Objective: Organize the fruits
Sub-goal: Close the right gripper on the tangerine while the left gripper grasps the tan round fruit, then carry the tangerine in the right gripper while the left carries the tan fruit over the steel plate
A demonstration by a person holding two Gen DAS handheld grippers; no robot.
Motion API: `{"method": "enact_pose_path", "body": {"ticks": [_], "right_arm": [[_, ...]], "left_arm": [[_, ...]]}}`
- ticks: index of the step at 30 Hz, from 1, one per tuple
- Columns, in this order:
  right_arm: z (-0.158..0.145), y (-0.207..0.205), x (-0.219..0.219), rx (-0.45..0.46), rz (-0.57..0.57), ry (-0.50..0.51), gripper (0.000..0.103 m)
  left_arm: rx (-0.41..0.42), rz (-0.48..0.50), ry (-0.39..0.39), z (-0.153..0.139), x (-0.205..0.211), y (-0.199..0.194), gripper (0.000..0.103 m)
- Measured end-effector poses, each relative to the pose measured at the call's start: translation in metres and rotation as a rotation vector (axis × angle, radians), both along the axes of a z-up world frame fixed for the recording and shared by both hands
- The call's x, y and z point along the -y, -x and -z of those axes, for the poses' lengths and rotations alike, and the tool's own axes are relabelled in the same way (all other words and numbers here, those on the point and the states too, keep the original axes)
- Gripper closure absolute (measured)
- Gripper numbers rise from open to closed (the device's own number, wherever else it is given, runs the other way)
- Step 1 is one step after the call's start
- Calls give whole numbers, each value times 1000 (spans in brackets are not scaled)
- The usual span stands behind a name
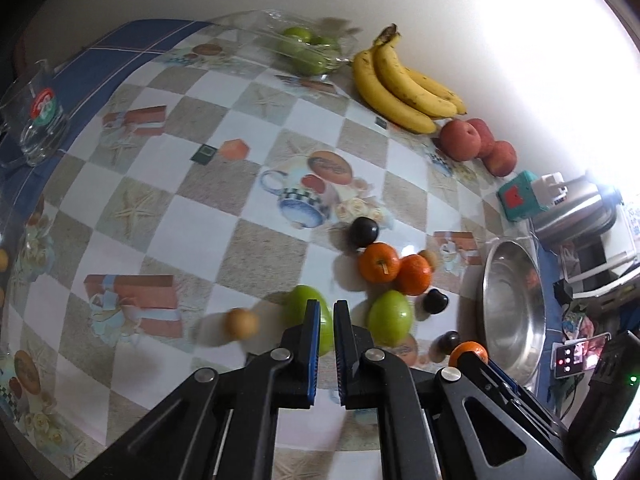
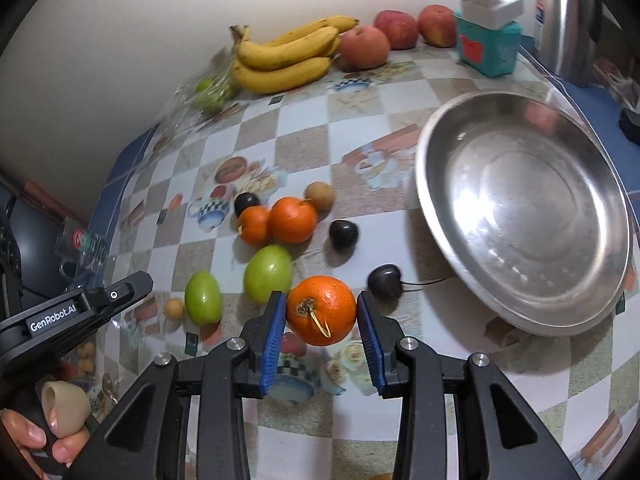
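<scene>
My right gripper (image 2: 320,298) is shut on an orange (image 2: 321,310), held a little above the table to the left of the steel bowl (image 2: 520,216). My left gripper (image 1: 326,308) is shut with nothing between its fingers, hovering over a green fruit (image 1: 298,308). On the cloth lie two more oranges (image 1: 378,262), a second green fruit (image 1: 390,318), dark plums (image 1: 364,231) and small tan fruits (image 1: 241,323). Bananas (image 1: 400,80), red apples (image 1: 460,140) and a clear bag of green fruit (image 1: 308,50) line the wall.
A glass mug (image 1: 38,120) stands at the table's left edge. A teal box (image 2: 488,48) and a steel kettle (image 2: 568,20) stand behind the bowl. A phone (image 1: 576,360) lies to the right of the bowl. A hand (image 2: 36,440) holds the left gripper's handle.
</scene>
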State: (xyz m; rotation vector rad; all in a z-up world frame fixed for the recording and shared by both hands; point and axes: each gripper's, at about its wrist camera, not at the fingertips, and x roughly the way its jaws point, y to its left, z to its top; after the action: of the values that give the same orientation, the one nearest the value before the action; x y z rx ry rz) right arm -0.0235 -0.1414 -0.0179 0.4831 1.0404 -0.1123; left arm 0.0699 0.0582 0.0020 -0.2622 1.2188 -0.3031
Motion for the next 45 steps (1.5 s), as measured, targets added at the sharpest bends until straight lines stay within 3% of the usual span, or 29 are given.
{"method": "enact_pose_path", "body": {"ticks": [3,13,16,18,20,25,31,33,35,45], "right_arm": [[2,3,6,-9,16,1,65],[7,1,0,-24,-8,-6,65],[9,0,-1,-32,-9,-3,65],[11,-1,-2,-38,-9,0,65],[12,-1,-2,-44,-9,2,65],[16,-4,-3,-53,-9,5,65],[17,-5,-5,-56,-16,6,65],[17,-6,-5,-56,-16,5,65],[17,-5,-5,-54,-16,5,65],[15,-4,-3,-42,-7,-9,65]], "left_arm": [[-2,-8,-2,3,-4,-1,95],[-46,-148,-41,28,-77,-7,92],[-53,-141,-45,34,-79,-12,82],[-57,-132,-48,37,-77,-15,67],[-61,-120,-59,41,-72,-19,64],[-73,-94,-120,51,-62,-27,64],[-96,-87,-139,63,-55,-29,64],[-95,-92,-140,63,-55,-29,74],[-95,-93,-146,63,-54,-29,75],[-44,-94,-166,32,-44,-19,75]]}}
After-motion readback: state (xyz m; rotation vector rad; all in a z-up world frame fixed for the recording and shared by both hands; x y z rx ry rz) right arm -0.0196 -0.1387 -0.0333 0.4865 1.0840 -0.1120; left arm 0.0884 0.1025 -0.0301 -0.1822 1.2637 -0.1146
